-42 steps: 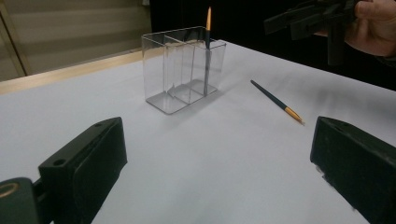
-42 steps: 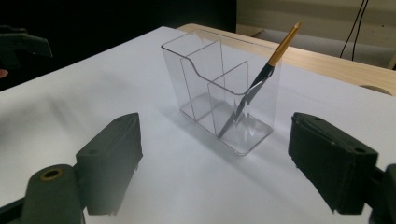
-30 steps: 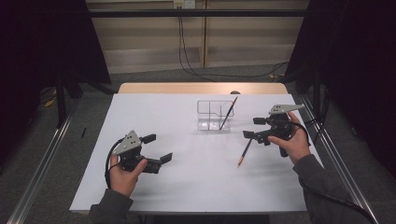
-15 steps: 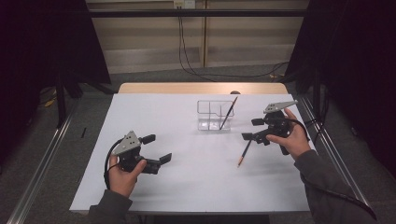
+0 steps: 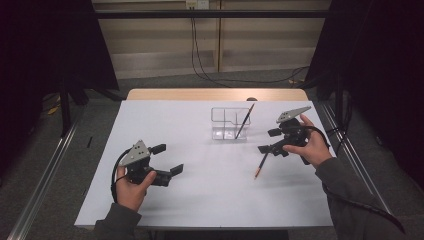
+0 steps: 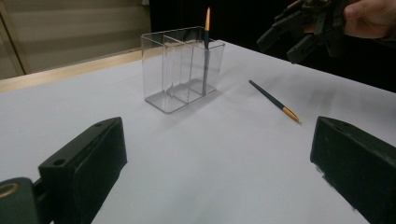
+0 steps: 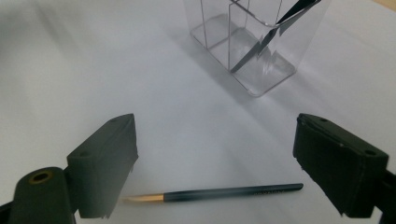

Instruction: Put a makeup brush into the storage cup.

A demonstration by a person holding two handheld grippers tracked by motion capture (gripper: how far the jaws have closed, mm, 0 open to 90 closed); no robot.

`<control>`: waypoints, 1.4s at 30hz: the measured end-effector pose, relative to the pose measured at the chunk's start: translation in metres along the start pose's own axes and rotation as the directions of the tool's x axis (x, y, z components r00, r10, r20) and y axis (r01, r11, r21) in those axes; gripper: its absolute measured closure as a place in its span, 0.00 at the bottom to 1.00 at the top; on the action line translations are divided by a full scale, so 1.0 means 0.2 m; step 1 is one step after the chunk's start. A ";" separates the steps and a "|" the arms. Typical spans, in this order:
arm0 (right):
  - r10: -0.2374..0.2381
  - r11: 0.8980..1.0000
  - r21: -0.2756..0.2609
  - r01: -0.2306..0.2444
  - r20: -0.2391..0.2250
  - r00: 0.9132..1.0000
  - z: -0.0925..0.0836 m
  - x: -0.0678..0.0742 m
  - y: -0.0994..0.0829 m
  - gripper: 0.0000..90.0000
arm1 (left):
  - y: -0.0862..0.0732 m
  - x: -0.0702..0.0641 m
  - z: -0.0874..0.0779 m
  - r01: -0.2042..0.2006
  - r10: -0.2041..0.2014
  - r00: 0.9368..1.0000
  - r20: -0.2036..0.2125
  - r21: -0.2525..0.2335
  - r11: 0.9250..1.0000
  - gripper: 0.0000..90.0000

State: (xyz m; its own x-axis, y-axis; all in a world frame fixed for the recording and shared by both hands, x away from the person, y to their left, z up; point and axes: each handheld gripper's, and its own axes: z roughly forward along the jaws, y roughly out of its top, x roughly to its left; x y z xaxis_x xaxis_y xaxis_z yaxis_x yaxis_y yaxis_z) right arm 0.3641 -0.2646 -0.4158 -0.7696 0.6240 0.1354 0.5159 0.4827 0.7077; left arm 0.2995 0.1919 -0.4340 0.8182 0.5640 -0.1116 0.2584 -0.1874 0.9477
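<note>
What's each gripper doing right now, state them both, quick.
Left gripper: open, holding nothing, low over the white table.
Right gripper: open, holding nothing, above the pencil lying on the table.

White table (image 5: 165, 125), black cables (image 5: 200, 60) behind.

Organizer (image 5: 230, 125) stood on the desk (image 5: 200, 200), toward its far edge, right of centre. One pencil (image 5: 245, 121) leaned inside its right compartment. A second pencil (image 5: 261, 165) lay flat on the desk, nearer the person, below the right tool (image 5: 270, 141). Left tool (image 5: 167, 159) sat well apart, near-left.
</note>
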 end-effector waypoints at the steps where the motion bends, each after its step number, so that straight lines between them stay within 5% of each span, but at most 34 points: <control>1: -0.006 1.000 0.010 0.006 0.005 1.000 0.00 0.00 0.00 0.15 | 0.00 0.00 0.00 -0.001 0.001 1.000 -0.001 0.001 1.000 0.04; 17: -0.063 0.989 0.136 0.062 0.008 0.998 0.04 0.02 0.01 0.14 | 0.00 0.00 0.00 0.008 -0.008 1.000 0.003 -0.003 1.000 0.04; 19: -0.062 0.989 0.137 0.062 -0.006 0.998 0.05 0.02 0.02 0.14 | 0.00 0.01 0.00 0.007 -0.007 1.000 0.029 -0.004 1.000 0.04; 22: -0.067 0.986 0.152 0.067 -0.008 0.998 0.05 0.02 0.02 0.14 | -0.01 0.00 0.00 0.002 -0.002 1.000 0.003 0.003 1.000 0.04; 24: -0.073 0.983 0.166 0.072 0.000 0.997 0.05 0.03 0.02 0.14 | -0.01 0.01 0.00 0.003 -0.003 1.000 0.027 0.000 1.000 0.04; 25: -0.079 0.982 0.171 0.079 -0.008 0.997 0.05 0.02 0.02 0.14 | -0.01 0.00 0.00 0.004 -0.004 1.000 0.001 0.003 1.000 0.04; 42: -0.122 0.964 0.237 0.120 -0.008 0.993 0.08 0.04 0.02 0.14 | -0.01 0.01 0.00 0.003 -0.003 1.000 0.001 0.007 1.000 0.04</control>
State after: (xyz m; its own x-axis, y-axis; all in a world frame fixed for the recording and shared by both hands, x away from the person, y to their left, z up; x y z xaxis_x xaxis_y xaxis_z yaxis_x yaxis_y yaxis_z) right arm 0.3666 -0.2487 -0.4230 -0.8296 0.5558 0.0535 0.4939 0.6858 0.5346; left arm 0.3005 0.1924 -0.4360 0.8183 0.5633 -0.1145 0.2642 -0.1918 0.9452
